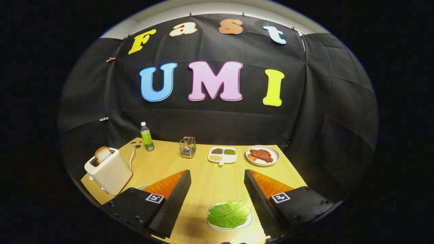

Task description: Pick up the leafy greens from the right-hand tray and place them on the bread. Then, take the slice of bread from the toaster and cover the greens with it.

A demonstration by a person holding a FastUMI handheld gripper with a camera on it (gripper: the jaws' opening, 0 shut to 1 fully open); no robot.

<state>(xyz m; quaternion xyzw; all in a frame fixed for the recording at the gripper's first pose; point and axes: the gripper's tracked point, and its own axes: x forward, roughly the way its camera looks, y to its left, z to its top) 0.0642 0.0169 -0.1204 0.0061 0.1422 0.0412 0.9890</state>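
1. Two fingers of the gripper [217, 184] spread wide apart over the wooden table [210, 183], grasping nothing, bare tabletop between them.
2. Leafy greens [229, 214] lying on a small white tray [249, 222], low between the fingers, nearer the right finger [259, 200] and just beside its inner face; whether touching it, cannot tell.
3. Left finger [174, 200] well apart from the greens.
4. White toaster [109, 171] standing at the table's left edge, beyond and to the left of the left finger, slice of bread [102, 154] sticking upright out of its slot.
5. White cord [132, 156] running from behind the toaster toward the table's back corner.
6. Sliver of a pale plate [143, 186] peeking out just beside the left finger, near the toaster's base; contents hidden.
7. Green bottle [146, 136] with a white cap upright at the back left, just in front of the black cloth wall [217, 125].
8. Small wire basket [188, 147] right of the bottle, near the back edge.
9. Divided white dish [222, 155] holding dark, green and pale grains, right of the basket, beyond the gap between the fingers.
10. Round white plate [274, 154] with a piece of reddish-brown meat [261, 155], farthest right, beyond the right finger.
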